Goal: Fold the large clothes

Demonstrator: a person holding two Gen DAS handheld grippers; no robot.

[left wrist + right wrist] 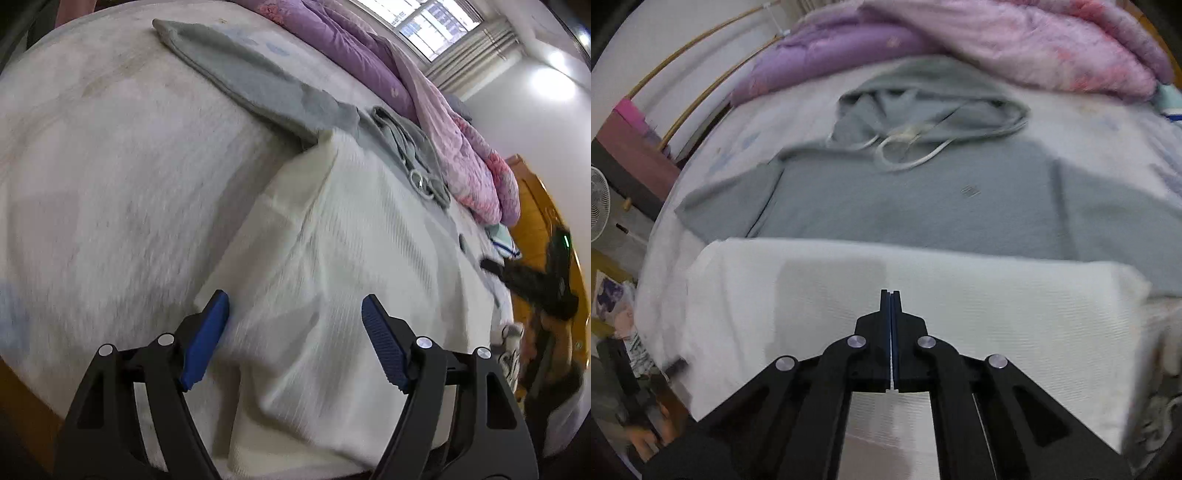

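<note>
A grey hoodie (905, 206) lies flat and face up on the bed, hood (934, 107) and white drawstrings towards the quilt. One grey sleeve (251, 85) stretches out across the sheet. A white ribbed fabric (960, 295) lies folded over the hoodie's lower part, its fold edge straight across. My left gripper (295, 299) hovers open over the white fabric (351, 240), with nothing between its blue pads (207, 332). My right gripper (890, 293) is shut above the middle of the white fabric, and I see no cloth pinched in it.
A pink and purple quilt (997, 40) is heaped along the far side of the bed. The pale sheet (110, 166) spreads left of the clothes. A fan (598, 206) stands at the left, wooden furniture (535, 206) at the right, a window (424, 22) behind.
</note>
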